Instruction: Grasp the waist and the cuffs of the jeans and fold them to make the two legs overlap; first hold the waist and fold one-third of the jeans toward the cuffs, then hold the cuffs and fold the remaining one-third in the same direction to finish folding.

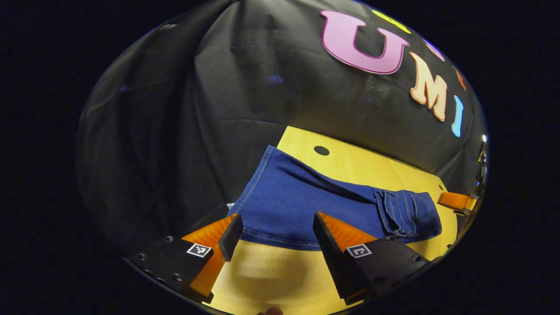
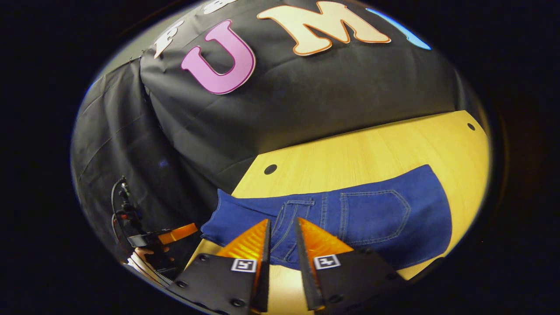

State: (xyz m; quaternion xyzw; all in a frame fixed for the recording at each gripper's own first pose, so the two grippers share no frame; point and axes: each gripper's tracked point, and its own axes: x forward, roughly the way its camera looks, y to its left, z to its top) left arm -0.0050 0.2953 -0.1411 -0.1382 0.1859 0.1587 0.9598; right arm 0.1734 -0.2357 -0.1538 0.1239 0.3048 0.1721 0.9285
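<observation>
Jeans (image 1: 302,205) are lying folded lengthwise along the near edge of the worktop (image 1: 372,168), the two legs overlapping into one long blue strip. In the left gripper view the leg end is reaching toward the worktop's far corner, beside a round dark hole (image 1: 321,150), and the waist end with its belt loops is bunching up toward the opposite end. In the right gripper view the jeans (image 2: 350,218) are showing a back pocket (image 2: 376,214) facing up, with the waistband stitching lying just ahead of the fingers.

The left claw (image 1: 278,232) is standing wide apart, its fingers straddling the hem side of the denim at the near edge and pressing on nothing. The right claw (image 2: 282,232) is nearly together, a narrow gap showing between the fingers, with a fold of the waist lying in that gap; whether the fingers are actually pinching the cloth cannot be told.

The other gripper's finger (image 1: 455,202) is showing past the waist end in the left gripper view.
</observation>
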